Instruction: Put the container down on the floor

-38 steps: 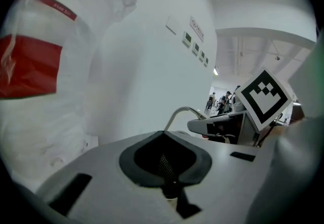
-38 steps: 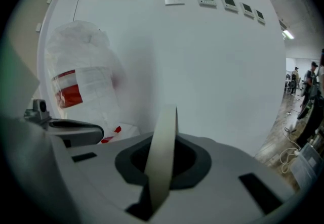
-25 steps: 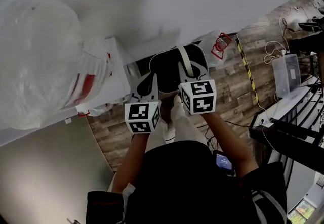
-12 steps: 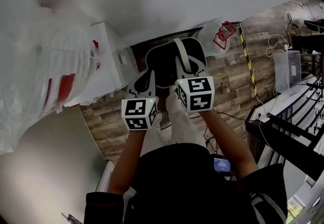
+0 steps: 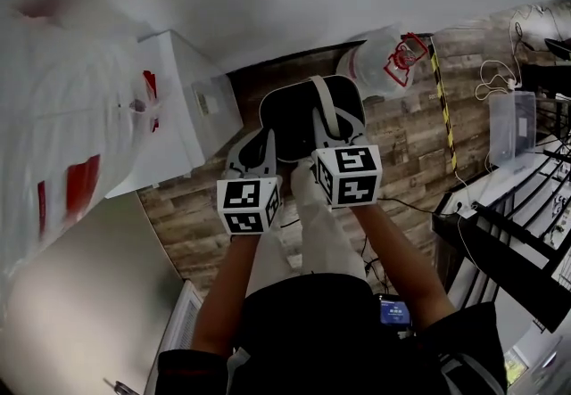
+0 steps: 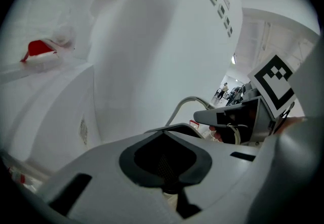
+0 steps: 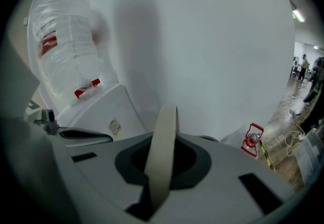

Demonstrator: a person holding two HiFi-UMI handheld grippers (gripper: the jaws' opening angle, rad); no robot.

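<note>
1. Head view first: the dark container (image 5: 299,112) hangs out in front of me between both grippers. It's above the plank floor (image 5: 401,152), roughly between a white box (image 5: 183,108) and a plastic bag (image 5: 388,63). I can't see its bottom, but my guess is it isn't down yet.
2. Right gripper (image 5: 332,133): the fingers are clamped tight on the pale handle (image 7: 163,147), which runs straight up through the hollow between them in the right gripper view.
3. Left gripper (image 5: 259,145): the fingers are closed too, with a pale sliver pinched low between them. It looks like the container's edge, though I'm not 100% sure.
4. To do this bit well, I'd bring both hands down at the same rate so the container stays level and doesn't swing on that handle.
5. I'd aim for the bare planks and keep off the box and the bag.
6. I wouldn't let go early. Once the base sits flat and the handle goes slack, I'd open the fingers and back straight out so nothing tips.
</note>
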